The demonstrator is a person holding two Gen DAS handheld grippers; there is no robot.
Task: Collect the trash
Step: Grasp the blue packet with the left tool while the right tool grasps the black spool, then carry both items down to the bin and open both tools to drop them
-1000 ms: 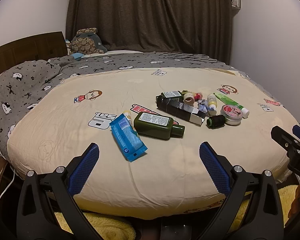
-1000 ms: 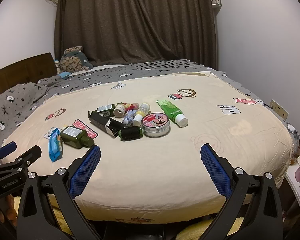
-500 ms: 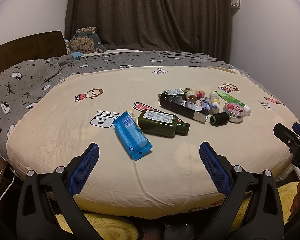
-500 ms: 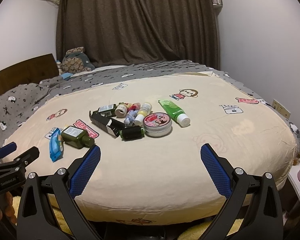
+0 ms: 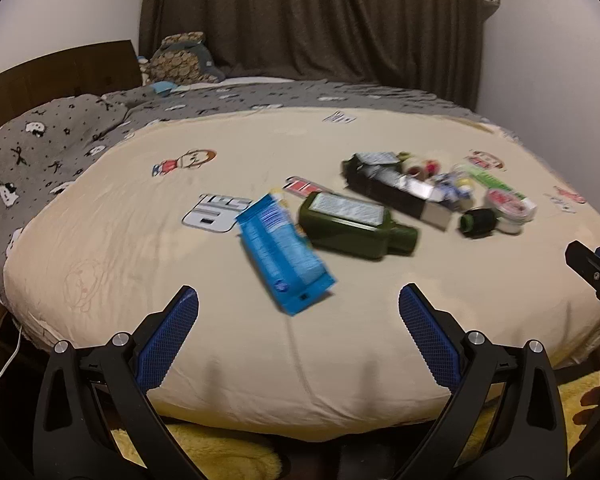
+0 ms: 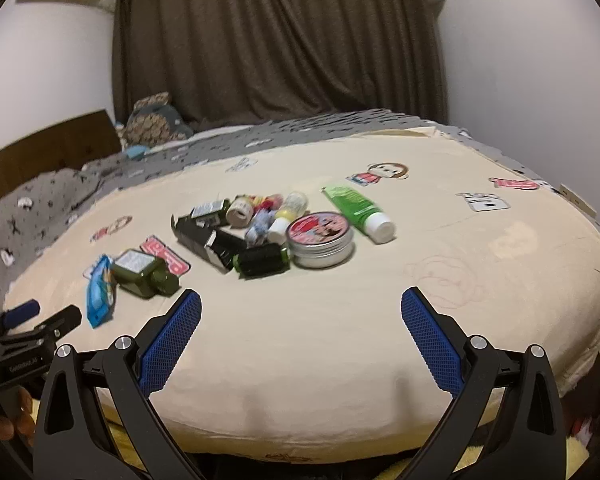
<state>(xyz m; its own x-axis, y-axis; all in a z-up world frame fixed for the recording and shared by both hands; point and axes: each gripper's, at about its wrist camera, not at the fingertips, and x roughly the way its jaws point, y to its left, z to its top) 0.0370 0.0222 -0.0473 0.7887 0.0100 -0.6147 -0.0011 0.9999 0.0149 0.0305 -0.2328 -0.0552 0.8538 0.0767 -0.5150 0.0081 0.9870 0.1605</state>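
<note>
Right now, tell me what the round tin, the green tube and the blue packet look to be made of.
Round tin: seemingly metal, going by its silvery wall that catches light, under a printed red lid.
Green tube: probably soft plastic, glossy green with a white cap.
Blue packet: likely plastic film, flat, with a printed face; blur hides finer texture.

A bed carries a cream cover printed with cartoon figures, and a grey patterned quilt lies along its far side. A brown-patterned cushion rests against the wooden headboard, with dark curtains behind.
</note>
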